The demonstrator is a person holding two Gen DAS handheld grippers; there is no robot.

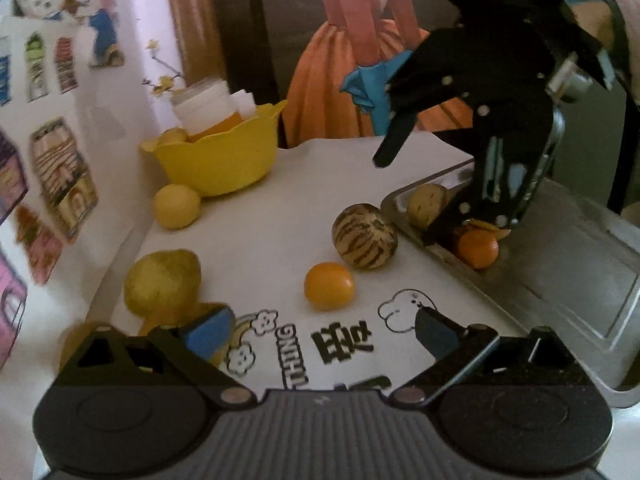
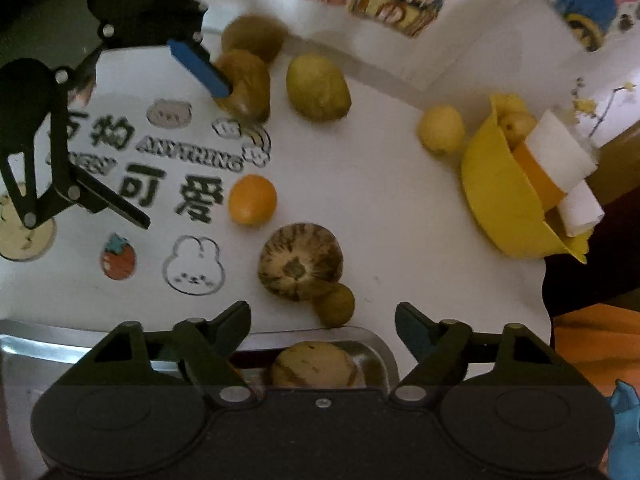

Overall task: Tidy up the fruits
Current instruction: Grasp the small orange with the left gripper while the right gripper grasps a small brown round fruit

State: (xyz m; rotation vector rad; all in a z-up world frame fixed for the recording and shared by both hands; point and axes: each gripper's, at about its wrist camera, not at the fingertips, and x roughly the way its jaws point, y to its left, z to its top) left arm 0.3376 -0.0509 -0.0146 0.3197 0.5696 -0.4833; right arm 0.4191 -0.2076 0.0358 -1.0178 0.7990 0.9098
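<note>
Nearest the right wrist camera, the right gripper (image 2: 323, 320) hangs with its jaws spread and nothing between them, directly above the far end of the metal tray (image 2: 376, 344). That tray, the largest thing on the white printed tablecloth (image 2: 400, 200), already holds a pale striped melon (image 2: 316, 364) and, as the left wrist view shows, an orange (image 1: 478, 249) beside it. Far right sits the yellow bowl (image 2: 500, 200), crowded with white and orange containers and a small yellow fruit. Loose on the cloth, going down in size, are a striped melon (image 2: 300, 262) just outside the tray rim, a greenish lemon (image 2: 318, 87), two brown kiwis (image 2: 250, 80) at the far left, a yellow lemon (image 2: 442, 129) near the bowl, another orange (image 2: 253, 199) mid-table, and a small greenish fruit (image 2: 337, 305) touching the striped melon. The left gripper (image 1: 324, 330), also spread and empty, has one blue pad just beside a kiwi. The step in hand looks like fetching the next fruit for the tray. For the left side, that likely calls for straddling a kiwi and closing gently, since the round fruits may roll away.
</note>
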